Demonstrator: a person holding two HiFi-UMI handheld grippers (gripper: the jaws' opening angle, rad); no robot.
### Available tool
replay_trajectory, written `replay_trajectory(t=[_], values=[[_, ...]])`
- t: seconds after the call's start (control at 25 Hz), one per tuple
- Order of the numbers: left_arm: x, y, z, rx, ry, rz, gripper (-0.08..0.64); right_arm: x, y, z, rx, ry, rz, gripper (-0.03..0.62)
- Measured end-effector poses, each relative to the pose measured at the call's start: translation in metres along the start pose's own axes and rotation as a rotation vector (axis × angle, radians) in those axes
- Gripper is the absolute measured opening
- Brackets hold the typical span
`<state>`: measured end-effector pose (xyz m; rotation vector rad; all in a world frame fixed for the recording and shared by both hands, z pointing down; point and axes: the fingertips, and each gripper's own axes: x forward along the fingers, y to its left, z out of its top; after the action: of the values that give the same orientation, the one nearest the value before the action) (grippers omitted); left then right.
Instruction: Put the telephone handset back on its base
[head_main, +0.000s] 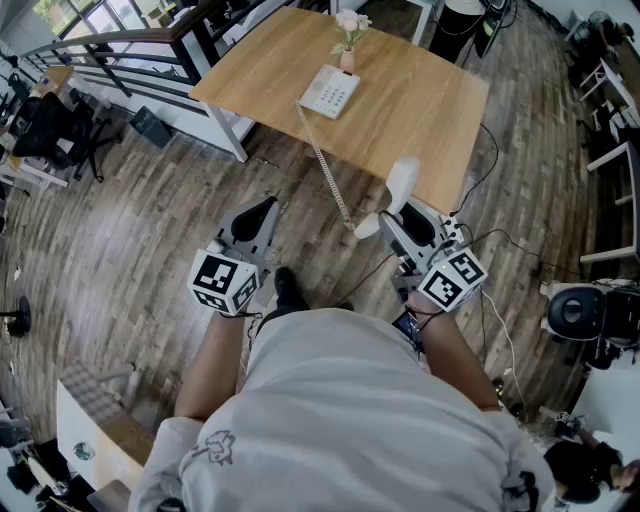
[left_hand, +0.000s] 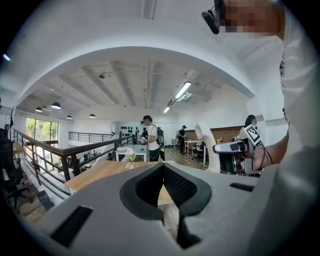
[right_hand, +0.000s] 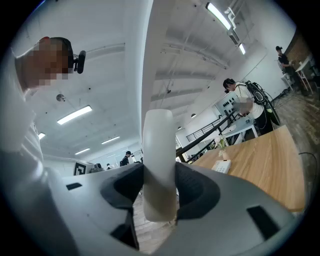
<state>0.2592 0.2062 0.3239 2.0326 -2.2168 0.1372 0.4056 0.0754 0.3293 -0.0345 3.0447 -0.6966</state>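
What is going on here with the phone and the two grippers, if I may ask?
A person with a gripper in each hand stands a little back from the wooden table. The right gripper is clamped on the white telephone handset and holds it in the air near the table's near edge. The coiled cord stretches from it to the telephone base on the table. The left gripper is shut and empty. The handset is not yet back on its base.
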Motion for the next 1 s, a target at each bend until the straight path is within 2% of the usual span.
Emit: replay_trajectory(t=[0.56,1.0], values=[[0.006,0.019,-0.007,-0.018,0.009,-0.018,0.006,0.022,-0.004,-0.008,-0.001,0.025,-0.01,0.205],[0.031,0.087,-0.016,-0.035,0.003,-0.073,0.006,0.088,-0.014,-0.013,-0.014,0.022,-0.054,0.206]])
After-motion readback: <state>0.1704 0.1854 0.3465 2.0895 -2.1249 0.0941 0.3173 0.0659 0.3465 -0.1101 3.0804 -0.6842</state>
